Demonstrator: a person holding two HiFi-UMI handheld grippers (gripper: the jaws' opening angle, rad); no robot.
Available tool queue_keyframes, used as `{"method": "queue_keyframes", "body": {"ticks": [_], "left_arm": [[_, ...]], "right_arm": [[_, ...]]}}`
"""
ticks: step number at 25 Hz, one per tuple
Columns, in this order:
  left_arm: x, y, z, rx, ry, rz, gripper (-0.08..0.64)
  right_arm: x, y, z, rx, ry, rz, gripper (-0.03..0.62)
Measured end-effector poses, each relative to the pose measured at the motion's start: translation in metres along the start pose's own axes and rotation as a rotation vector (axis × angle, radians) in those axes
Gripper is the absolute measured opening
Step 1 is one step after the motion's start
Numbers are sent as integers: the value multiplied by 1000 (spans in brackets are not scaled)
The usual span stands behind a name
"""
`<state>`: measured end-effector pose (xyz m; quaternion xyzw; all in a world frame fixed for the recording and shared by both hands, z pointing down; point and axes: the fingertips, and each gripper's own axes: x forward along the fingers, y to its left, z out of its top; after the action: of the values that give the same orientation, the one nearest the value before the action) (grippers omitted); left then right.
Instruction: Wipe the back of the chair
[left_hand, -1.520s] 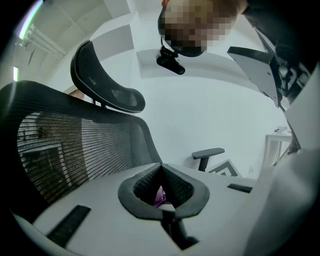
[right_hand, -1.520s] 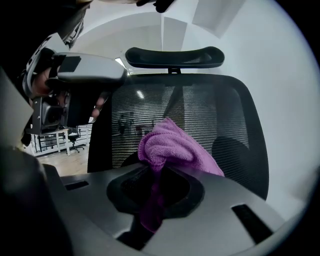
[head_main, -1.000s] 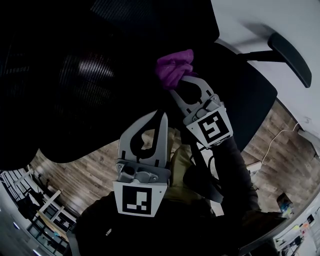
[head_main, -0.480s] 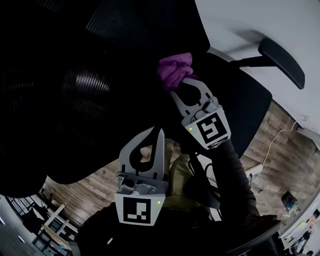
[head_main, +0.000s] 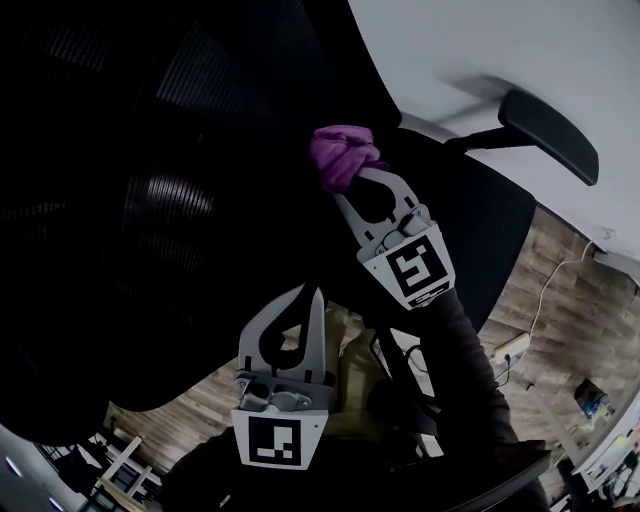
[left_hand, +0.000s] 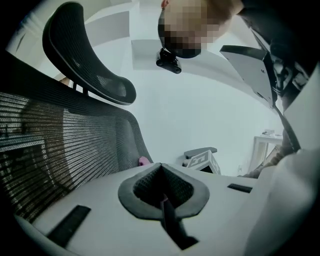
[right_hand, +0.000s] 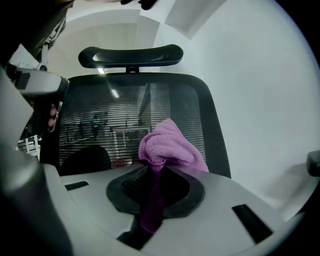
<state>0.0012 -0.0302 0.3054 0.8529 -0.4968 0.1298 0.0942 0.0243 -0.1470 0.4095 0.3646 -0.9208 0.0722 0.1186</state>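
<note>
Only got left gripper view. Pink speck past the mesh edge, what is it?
Observer: A purple cloth, clamped in the right gripper. A tail of it hangs down between the jaws.
Operator: Where on the chair?
Observer: The right gripper view has it in front of the mesh chair back, well below the headrest. I can't confirm contact.
Operator: And my left one relative to it?
Observer: In the head view the left gripper sits lower in frame, nearer the person, apart from the cloth.
</note>
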Motion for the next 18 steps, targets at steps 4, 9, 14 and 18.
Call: {"method": "queue_keyframes", "body": {"ticks": [4,9,14,18], "left_arm": [[4,4,4,4,-5,-11,9],[11,4,2,6,3,-23,9],[19,4,4,10,4,-37,9],[22,2,5,13,6,-55,9]], "right_arm": [[4,-10,5,18,-5,-28,44],[8,-27,5,23,-9,-58,44],[11,-43,6,21,-7,-84,44],[15,-51,9,19,-7,-102,44]]}}
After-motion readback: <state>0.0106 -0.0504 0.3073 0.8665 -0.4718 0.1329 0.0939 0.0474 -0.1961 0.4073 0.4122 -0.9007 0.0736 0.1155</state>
